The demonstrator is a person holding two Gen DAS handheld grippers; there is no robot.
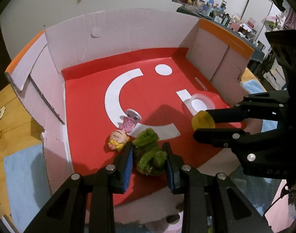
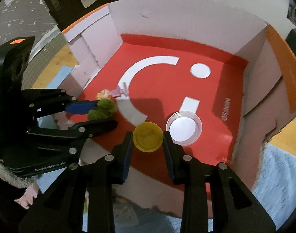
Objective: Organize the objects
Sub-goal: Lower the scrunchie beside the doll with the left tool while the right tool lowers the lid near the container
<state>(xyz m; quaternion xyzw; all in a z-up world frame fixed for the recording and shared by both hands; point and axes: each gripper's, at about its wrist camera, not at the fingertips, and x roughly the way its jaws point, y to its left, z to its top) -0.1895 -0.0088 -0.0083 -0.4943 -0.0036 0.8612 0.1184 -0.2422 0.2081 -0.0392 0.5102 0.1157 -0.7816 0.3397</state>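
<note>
Lying beside green plush (image 1: 149, 153): doll (image 1: 121, 136) | near yellow cup (image 2: 148, 136): clear dish (image 2: 184, 128)

Wooden table (image 1: 0, 128) – cardboard box (image 1: 116, 33), blue cloth (image 1: 21, 167).

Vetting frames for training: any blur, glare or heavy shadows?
Left wrist view: sharp; green plush toy crisp, a dark shadow on the box's red floor. Right wrist view: slight blur on the figurine; clear dish bright white; fisheye bends the walls.
</note>
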